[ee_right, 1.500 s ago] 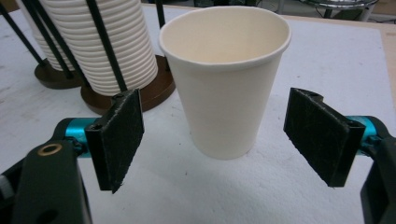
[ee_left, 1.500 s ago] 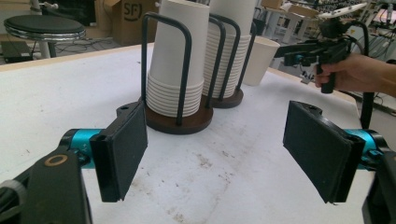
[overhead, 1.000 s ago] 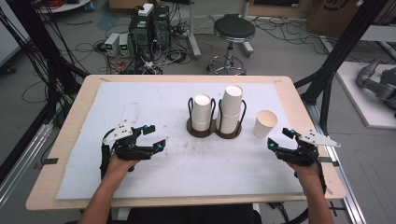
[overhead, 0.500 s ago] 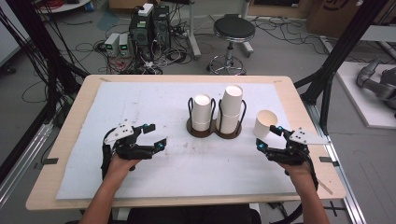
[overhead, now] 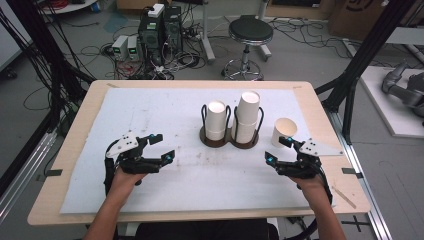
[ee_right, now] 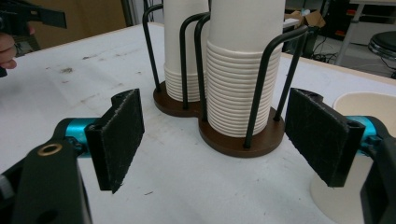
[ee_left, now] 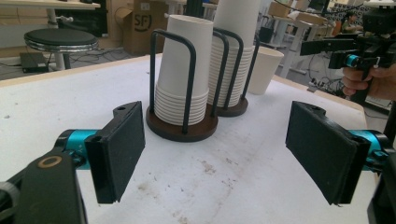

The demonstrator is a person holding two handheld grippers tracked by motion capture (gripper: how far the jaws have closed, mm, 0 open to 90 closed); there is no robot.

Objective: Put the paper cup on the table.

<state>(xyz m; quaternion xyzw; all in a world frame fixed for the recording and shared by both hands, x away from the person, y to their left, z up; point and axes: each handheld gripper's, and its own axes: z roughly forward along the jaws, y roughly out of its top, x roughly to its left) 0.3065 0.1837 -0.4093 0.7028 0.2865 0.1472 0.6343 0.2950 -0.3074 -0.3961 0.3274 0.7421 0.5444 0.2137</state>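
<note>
Work in hand: I read this as fetching the loose cup [overhead: 285,132] that stands by itself at the right of the high view, just beside the cup holder [overhead: 231,141].
Right claw [overhead: 277,150]: spread wide with nothing between the pads; in the right gripper view the cup [ee_right: 359,158] sits behind and outside the right-hand pad, so I am not lined up on it yet.
Left claw [overhead: 161,146]: its jaws have just been opening and now stand wide, empty, parked over bare surface [overhead: 150,115] at the lower left of the high view, well apart from the holder.
Why the left waits there: my guess is that it stays clear so the right side can work, or is ready to steady the holder.
Cup, place: on the surface, near the right edge, apart from the right claw's tips as far as I can tell.
Cup, pointing: upright, mouth up, long axis vertical, narrowing toward the base.
Stacks: a short stack [overhead: 216,120] and a tall stack [overhead: 246,117] stand mouth down in the wire loops of the holder, which keep them from tipping.
Next move, as I judge it: swing the right claw toward the cup so its wall sits between the pads.
</note>
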